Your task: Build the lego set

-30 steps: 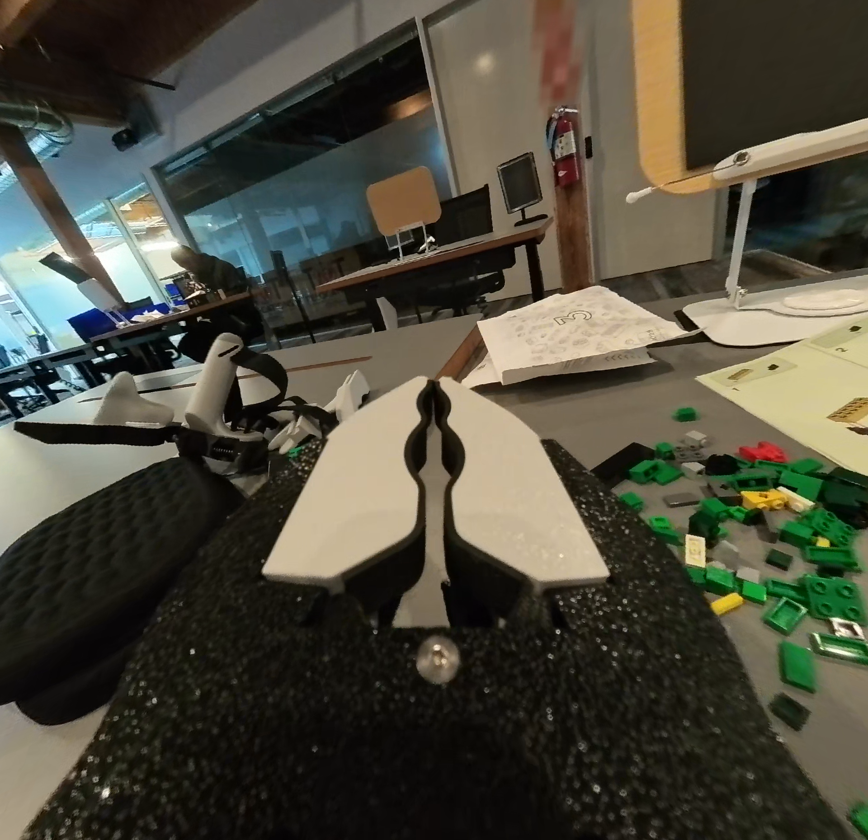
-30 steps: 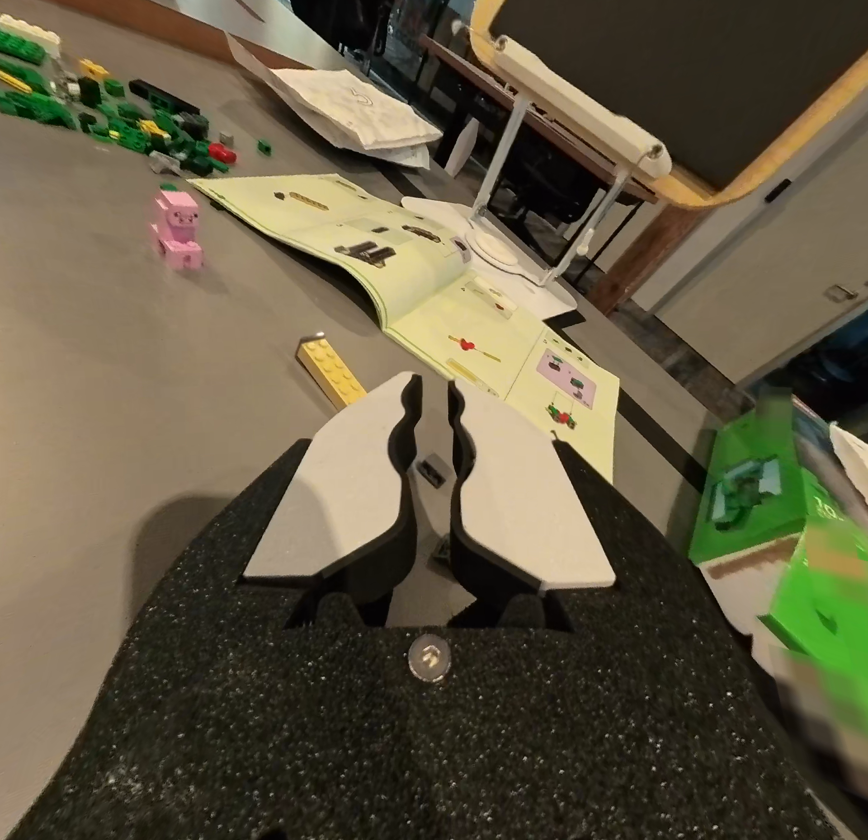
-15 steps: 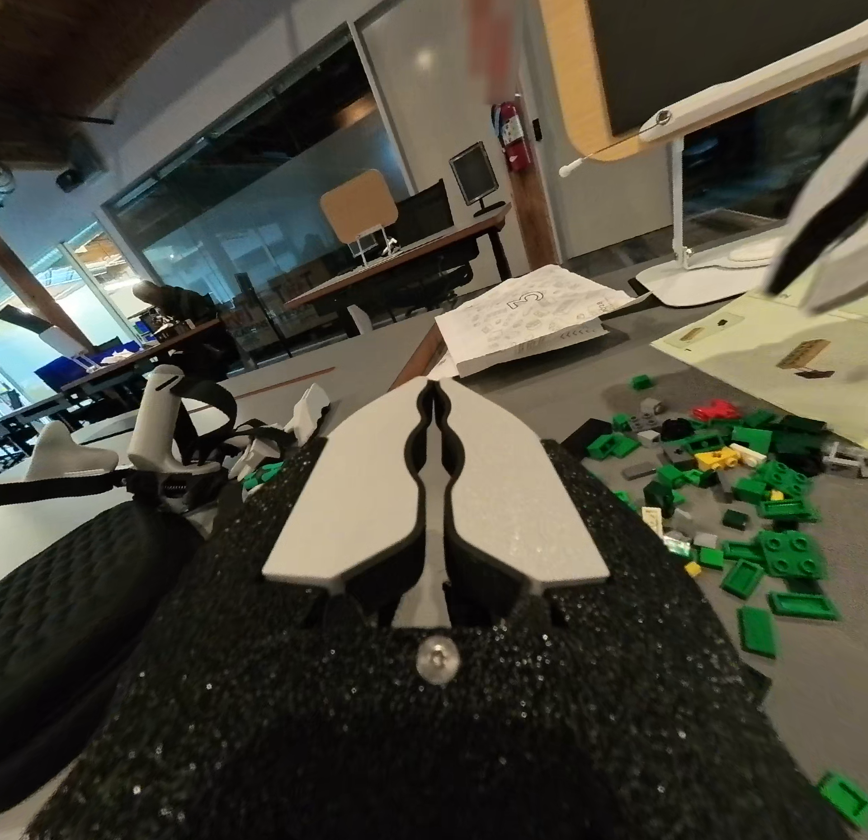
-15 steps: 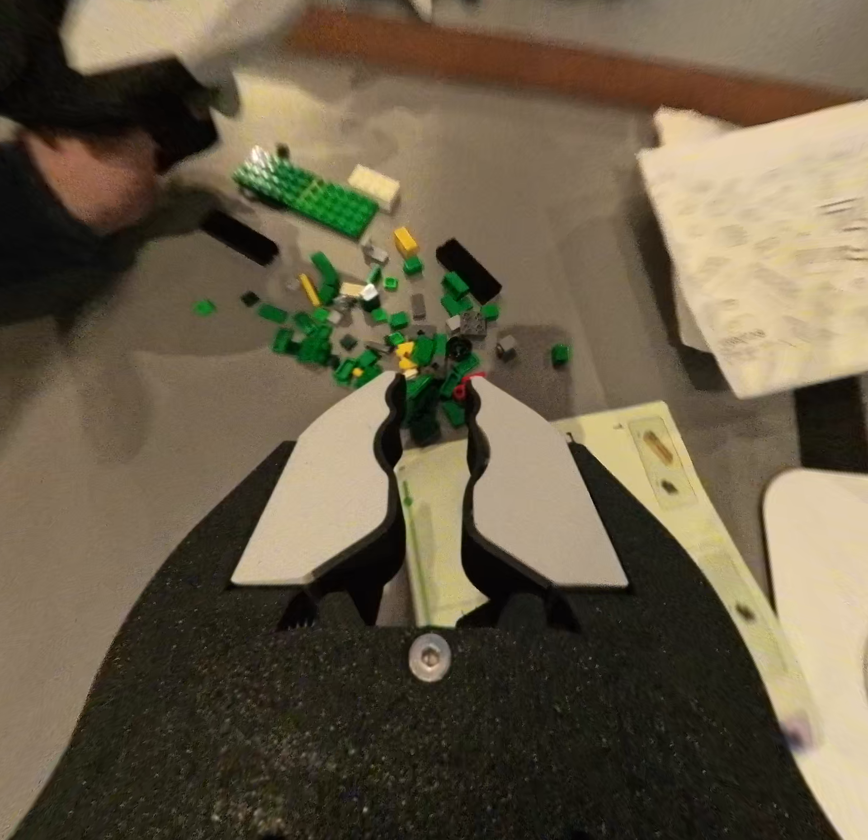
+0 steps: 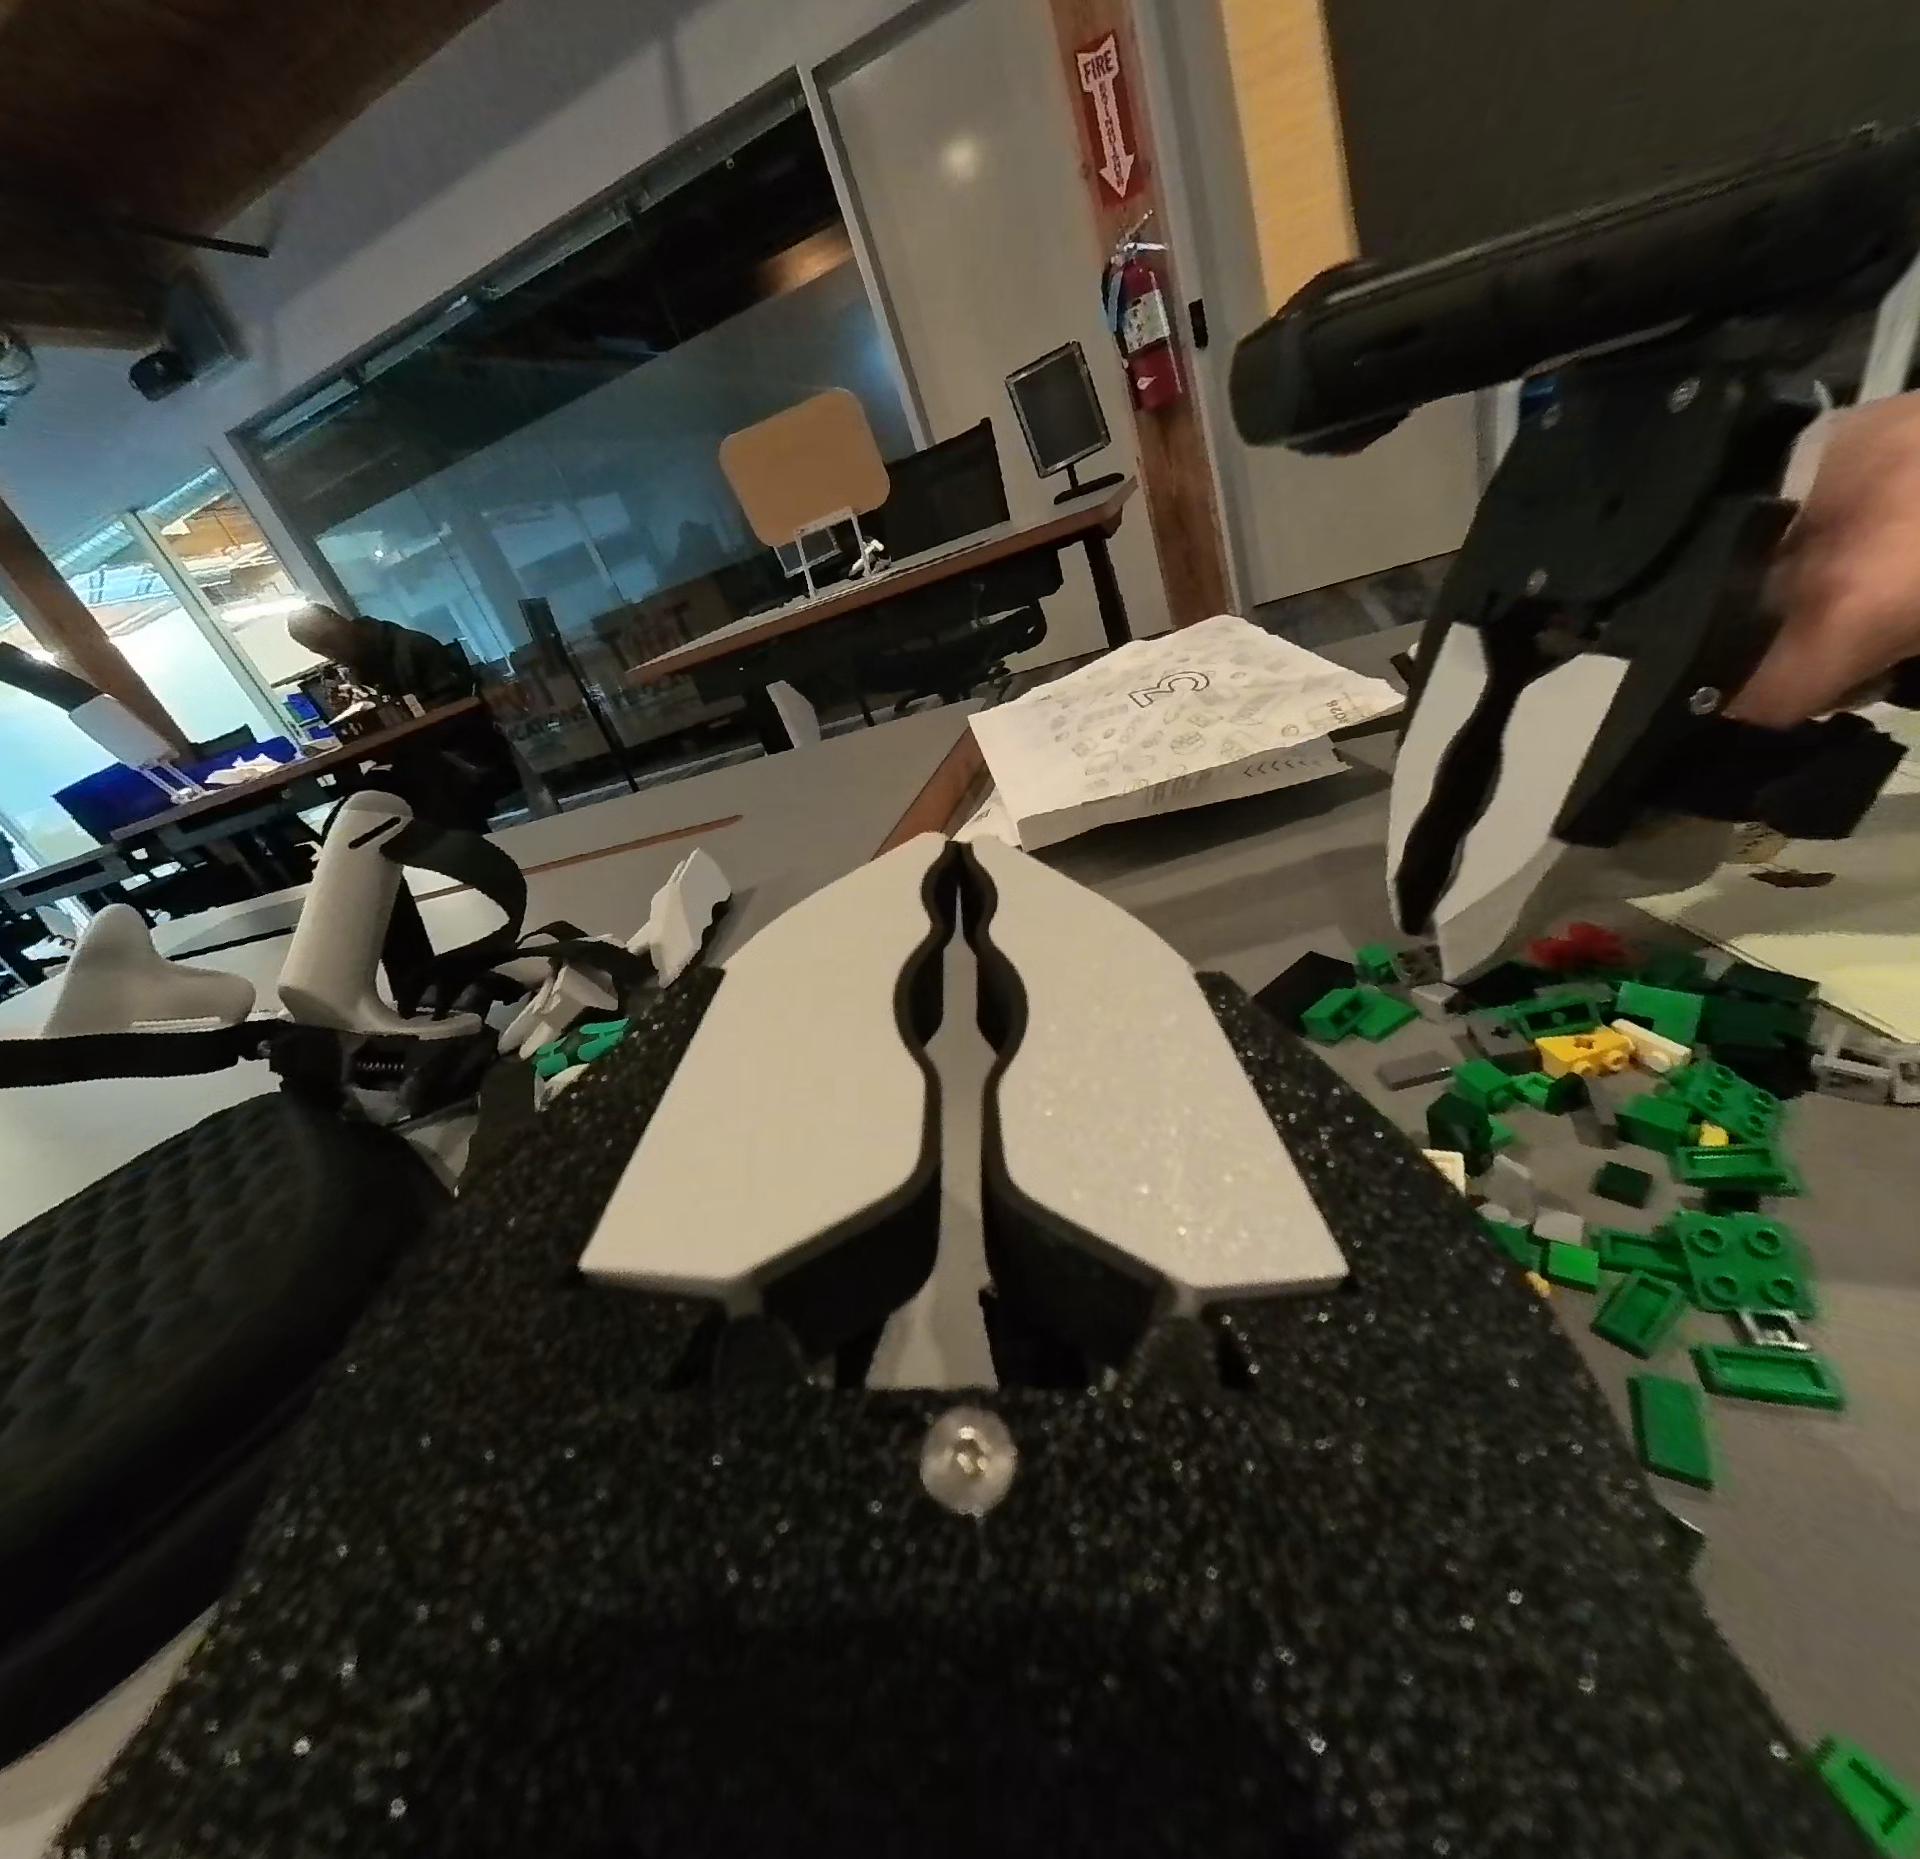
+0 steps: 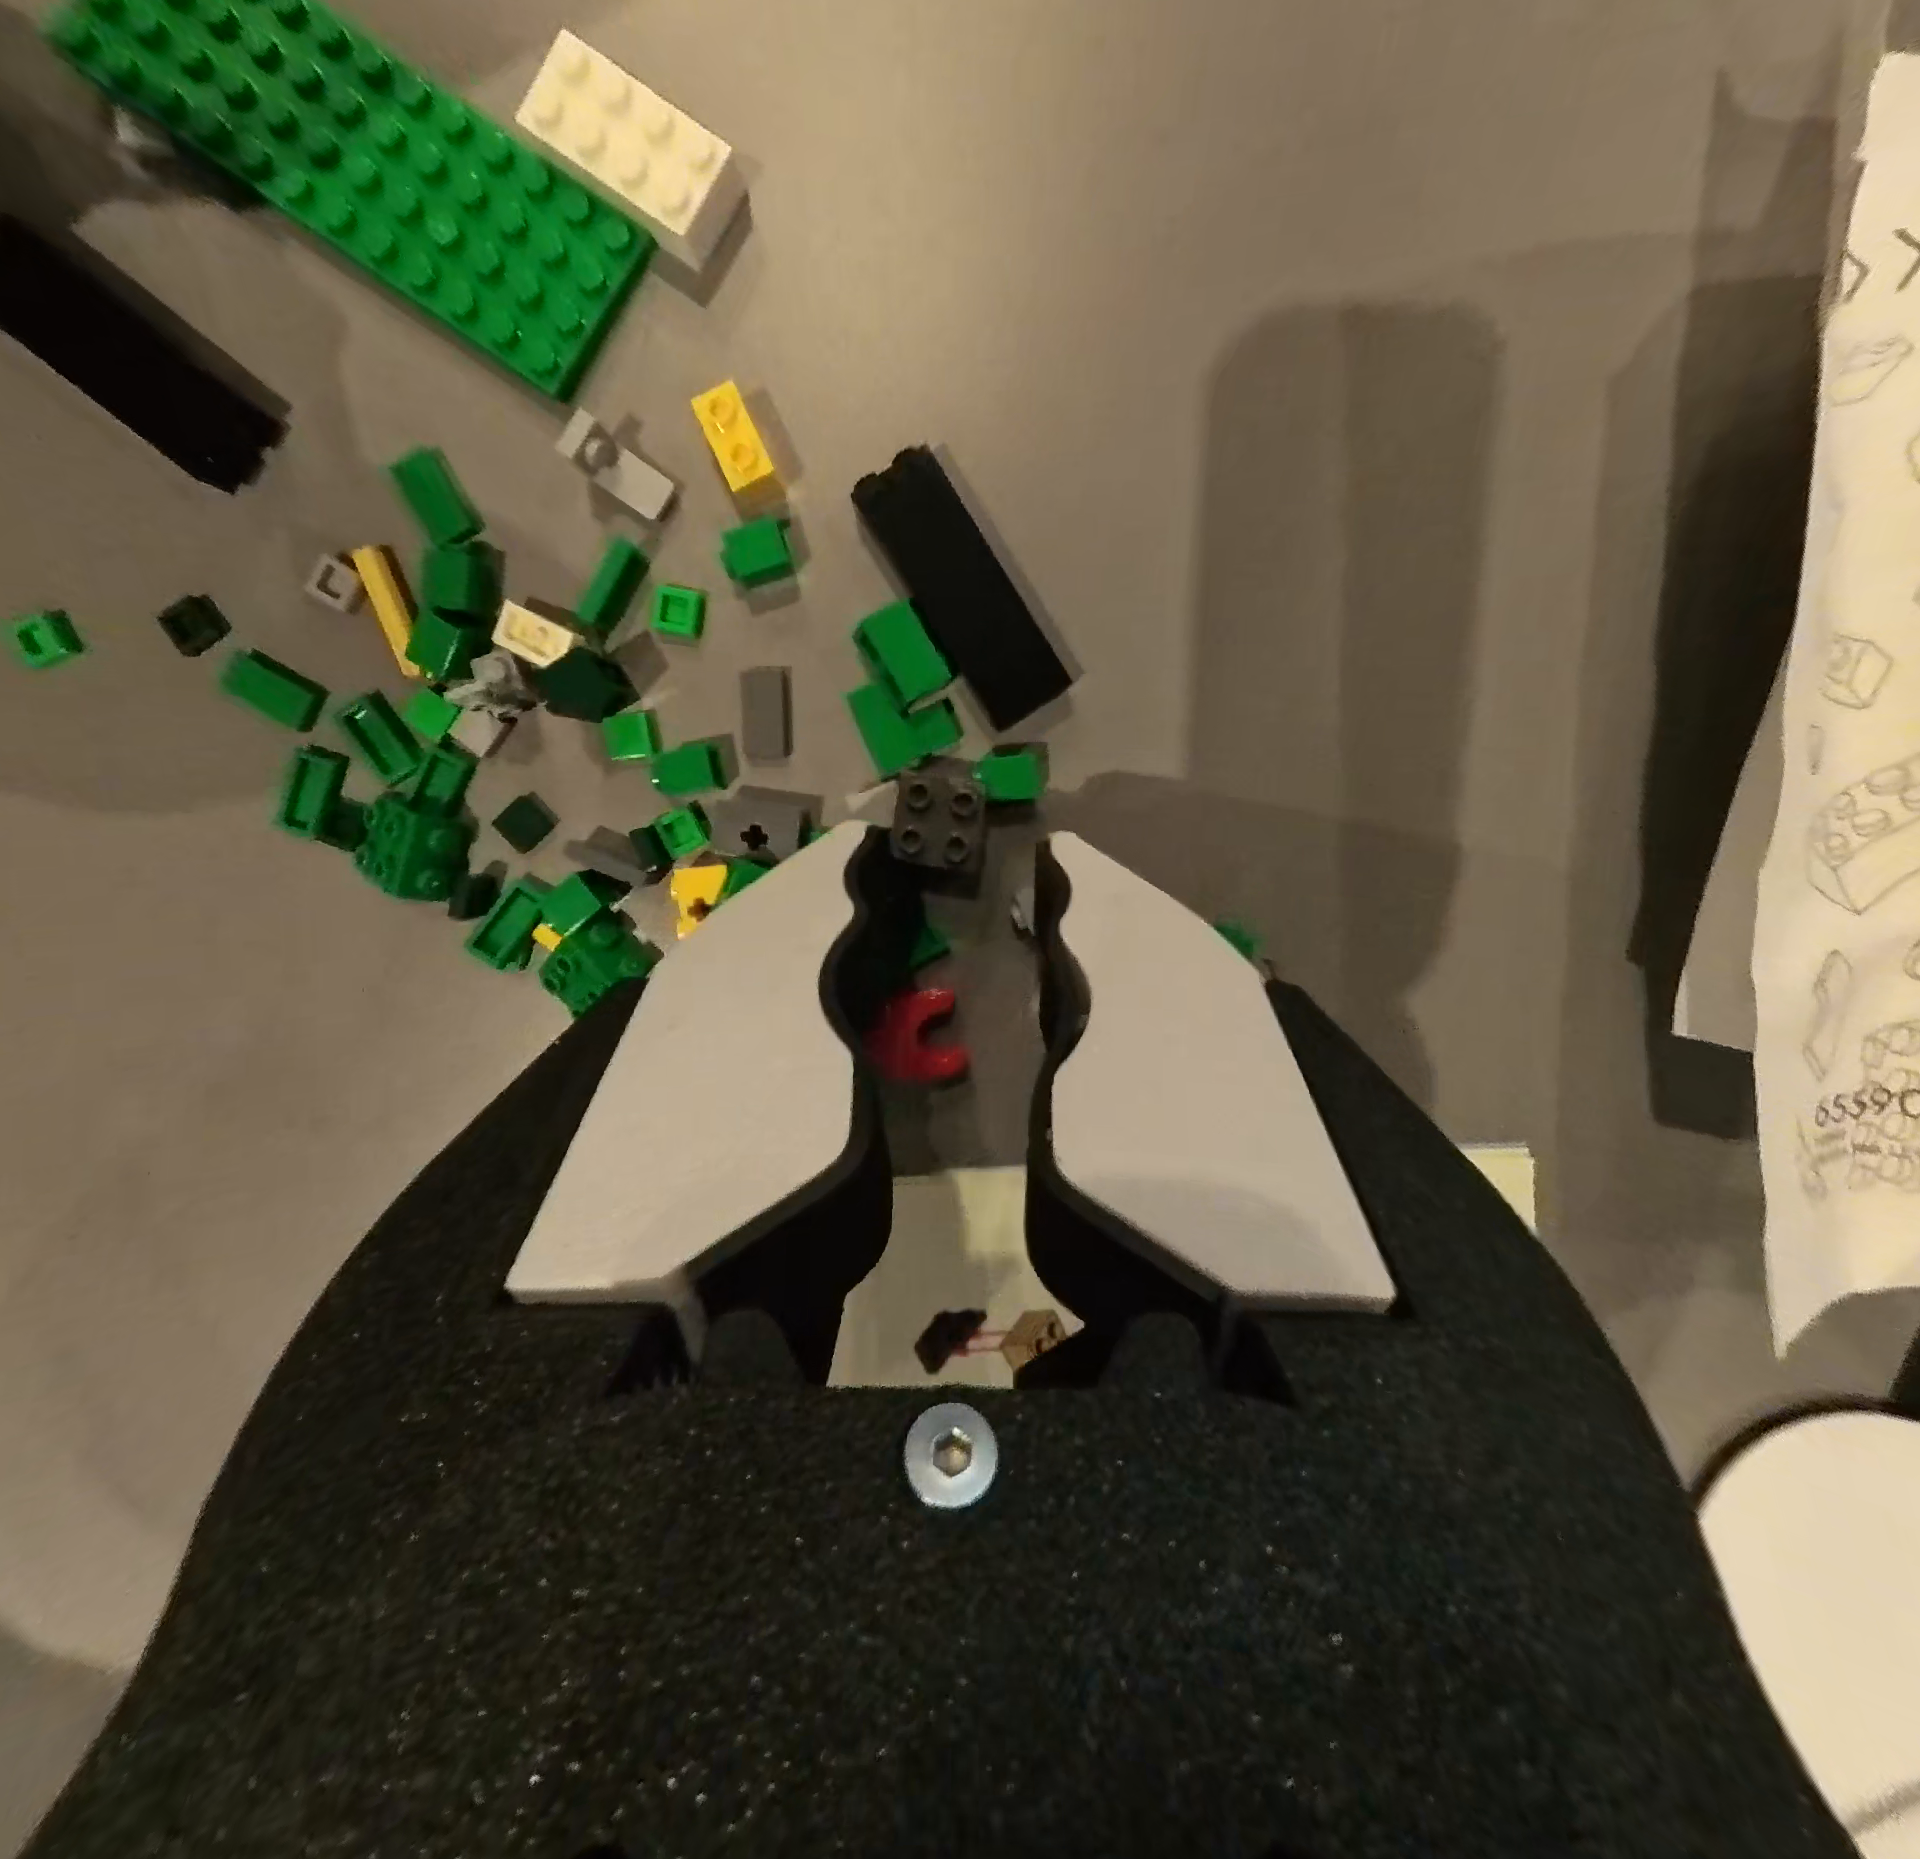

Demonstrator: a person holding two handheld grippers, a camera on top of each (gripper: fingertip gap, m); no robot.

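Observation:
My right gripper (image 6: 956,841) is open and points down over a pile of loose Lego pieces (image 6: 582,729) on the grey table. A dark grey 2x2 brick (image 6: 938,820) lies between its fingertips; I cannot tell whether they touch it. A red piece (image 6: 920,1030) lies farther back between the fingers. The right gripper also shows in the left wrist view (image 5: 1421,931), tips down at the far edge of the pile (image 5: 1621,1103). My left gripper (image 5: 956,855) is shut and empty, held to the left of the pile.
A green baseplate (image 6: 353,157), a white brick (image 6: 623,136), a long black brick (image 6: 135,355) and a black brick (image 6: 961,583) lie beyond the pile. A paper bag (image 6: 1849,666) is at the right, the instruction booklet (image 6: 966,1217) under my gripper. A black case (image 5: 156,1342) sits left. Spacing between my two grippers at the tips: around 15 cm.
My right gripper swung from the booklet to the brick pile and dropped close over it, opening a little wider. The left gripper stayed shut and turned slightly.

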